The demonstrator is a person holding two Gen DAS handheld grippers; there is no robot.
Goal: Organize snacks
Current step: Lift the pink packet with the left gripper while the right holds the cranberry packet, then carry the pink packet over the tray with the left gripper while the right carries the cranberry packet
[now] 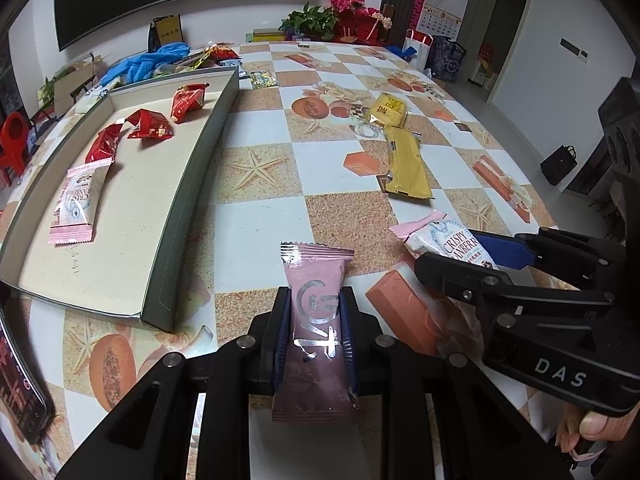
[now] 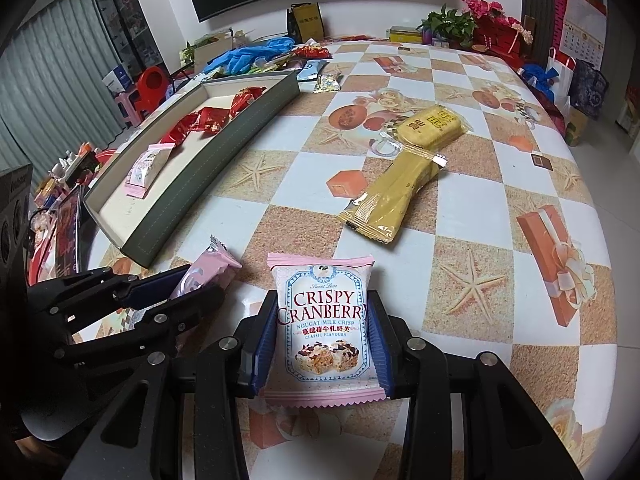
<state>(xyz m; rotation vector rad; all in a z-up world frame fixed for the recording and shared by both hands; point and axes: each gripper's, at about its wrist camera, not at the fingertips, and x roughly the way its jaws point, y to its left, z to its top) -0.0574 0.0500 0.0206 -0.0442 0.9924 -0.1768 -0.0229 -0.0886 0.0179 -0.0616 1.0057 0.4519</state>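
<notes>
My left gripper [image 1: 314,312] is shut on a pink snack packet [image 1: 316,320] with a silver logo, held over the table near its front edge. It also shows in the right wrist view [image 2: 208,270]. My right gripper [image 2: 322,320] is shut on a Crispy Cranberry nougat packet [image 2: 322,320], which also shows in the left wrist view [image 1: 448,240]. A shallow grey box [image 1: 188,184] to the left holds three red packets [image 1: 150,124] and one Crispy Cranberry packet [image 1: 78,204]. Two yellow packets [image 1: 406,164] [image 1: 390,110] lie on the table ahead.
The round table has a checked cloth with starfish prints [image 1: 256,168]. Blue gloves [image 1: 148,62], loose snacks and bags sit at the far left edge. Flowers and a plant [image 1: 320,20] stand at the back. A phone [image 1: 20,392] lies at the near left.
</notes>
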